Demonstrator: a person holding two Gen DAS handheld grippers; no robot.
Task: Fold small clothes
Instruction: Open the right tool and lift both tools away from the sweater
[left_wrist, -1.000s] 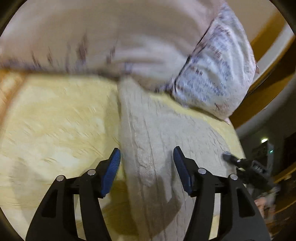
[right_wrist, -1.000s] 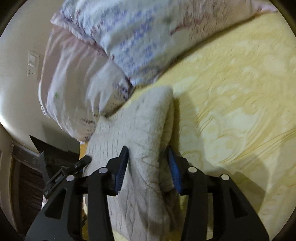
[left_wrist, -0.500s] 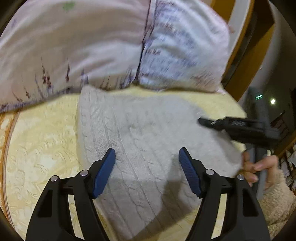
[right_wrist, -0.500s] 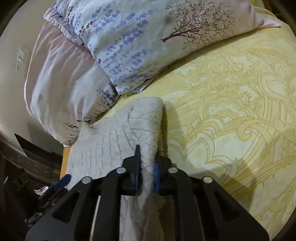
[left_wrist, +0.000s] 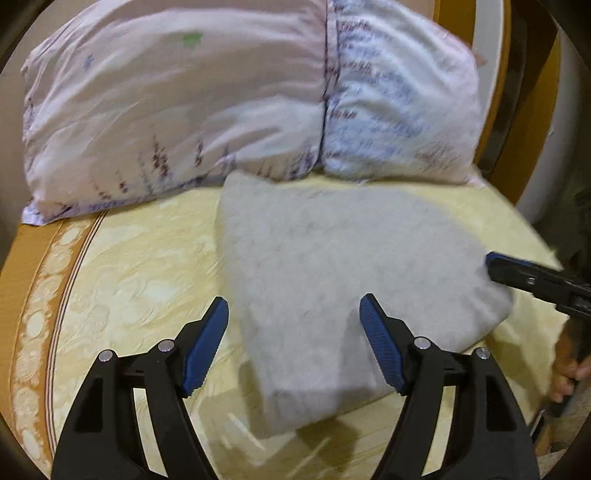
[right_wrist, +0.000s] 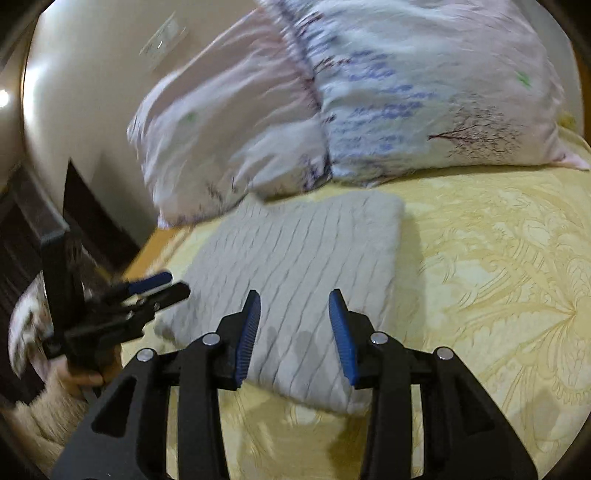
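Warm, dim indoor light is falling from above. The pillows (left_wrist: 240, 99) are smearing with motion blur, the sweater (left_wrist: 351, 277) too. Soft shadows are lying toward 6 o'clock. Fisheye edges are bending and darkening.

Honestly there's nothing to read in either view, no words, brand marks, numbers or signs anywhere. The pillows (right_wrist: 406, 103) only have printed pictures on them, purple flower sprigs and a little bare tree, and those are smeared by motion blur anyway. The bedspread (right_wrist: 498, 266) is just a swirly yellow pattern, and the folded grey sweater (left_wrist: 351, 266) shows plain knit with no tag in sight. There's a pale plate on the wall (right_wrist: 164, 35) in the right wrist view, but it's too small and blurry to make out any marking.
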